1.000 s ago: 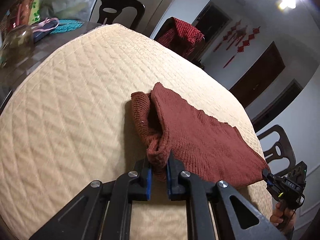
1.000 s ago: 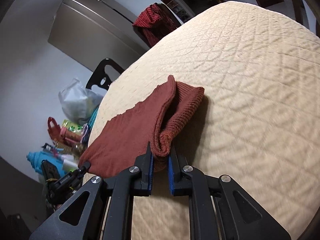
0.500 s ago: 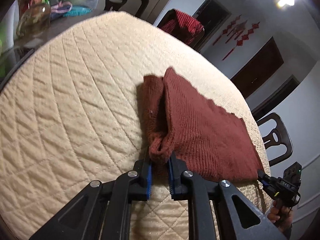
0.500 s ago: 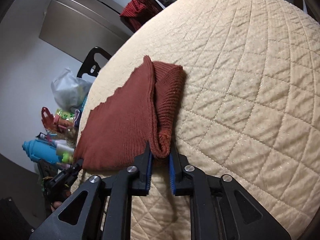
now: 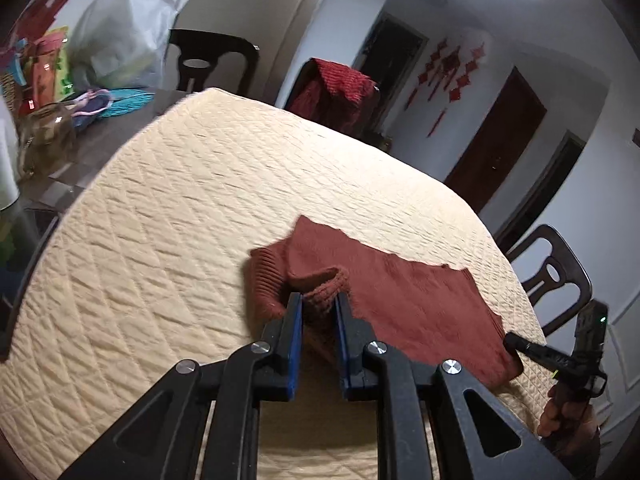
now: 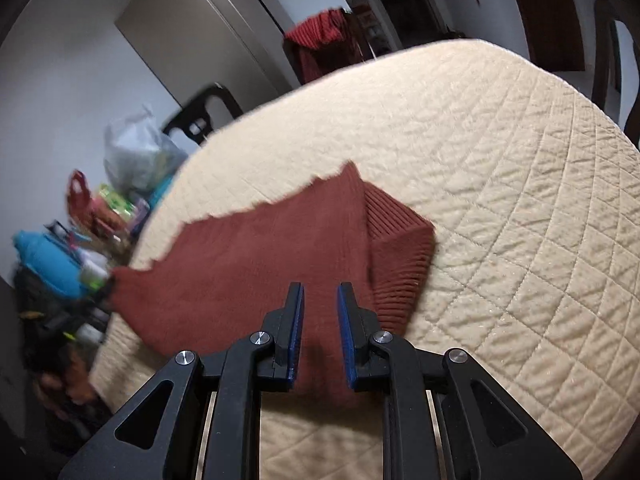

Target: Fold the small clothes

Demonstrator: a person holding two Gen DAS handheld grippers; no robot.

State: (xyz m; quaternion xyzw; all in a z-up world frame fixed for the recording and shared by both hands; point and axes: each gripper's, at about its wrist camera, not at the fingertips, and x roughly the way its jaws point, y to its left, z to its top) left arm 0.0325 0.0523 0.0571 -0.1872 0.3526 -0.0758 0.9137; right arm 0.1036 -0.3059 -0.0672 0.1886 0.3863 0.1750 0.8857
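**Rust knit on the quilted bench, both grippers over it**

A rust-red knit garment (image 5: 404, 300) lies on a cream quilted cover (image 5: 180, 208) spread over the bench. It is partly folded, with a ribbed band (image 6: 400, 256) doubled at one end and the smoother panel stretching away from it.

The left hand-held gripper (image 5: 319, 308) has its blue-padded jaws parted a little, with a rolled ribbed edge of the garment sitting between them; whether the pads press the cloth cannot be told. The right hand-held gripper (image 6: 320, 300) hangs over the flat panel with its jaws apart and nothing between them. In the left view it shows at the garment's far corner (image 5: 560, 356), its jaws hidden.

Beyond the cover stand dark chairs (image 5: 212, 60), one draped with red cloth (image 5: 336, 92), and a white plastic bag (image 5: 120, 32) among clutter.
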